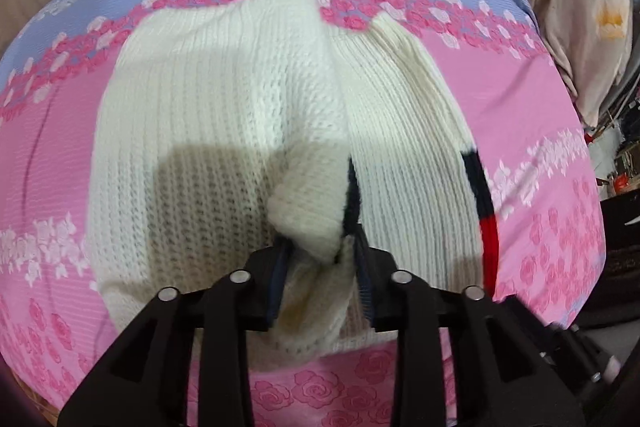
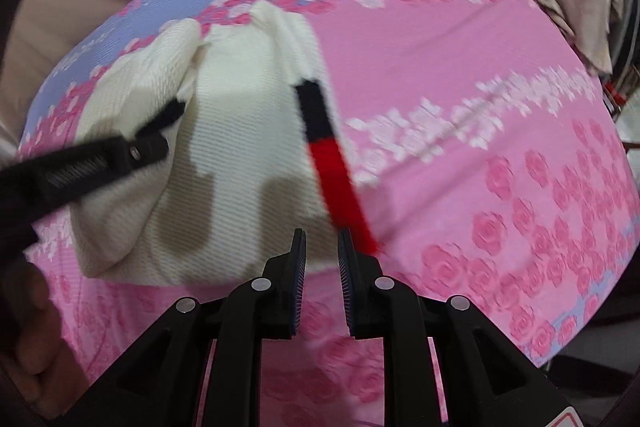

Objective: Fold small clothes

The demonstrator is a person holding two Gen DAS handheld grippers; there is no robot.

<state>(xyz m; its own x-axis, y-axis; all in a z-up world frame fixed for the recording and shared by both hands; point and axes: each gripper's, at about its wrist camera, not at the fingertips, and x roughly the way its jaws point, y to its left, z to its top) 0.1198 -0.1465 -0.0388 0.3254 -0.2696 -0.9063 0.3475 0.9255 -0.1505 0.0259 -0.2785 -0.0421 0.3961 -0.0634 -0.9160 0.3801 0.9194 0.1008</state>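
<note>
Cream rib-knit sweater [image 1: 208, 131] lies partly folded on a bedsheet [image 1: 532, 131] printed with pink roses and lavender bands. One edge of the sweater carries a trim band, navy then red [image 2: 328, 147]. No brand, label or legible writing shows on the garment or sheet. Left tool [image 1: 320, 255]: jaws closed on a bunched fold of the cream knit, which fills the gap between the pads; in the right wrist view this tool reaches in from the left, over the sweater. Right tool [image 2: 322, 247]: jaws slightly apart, nothing between them, tips just beside the sweater's near edge and the red trim. Pale floral pillow [image 1: 592, 7] sits at the far right.
</note>
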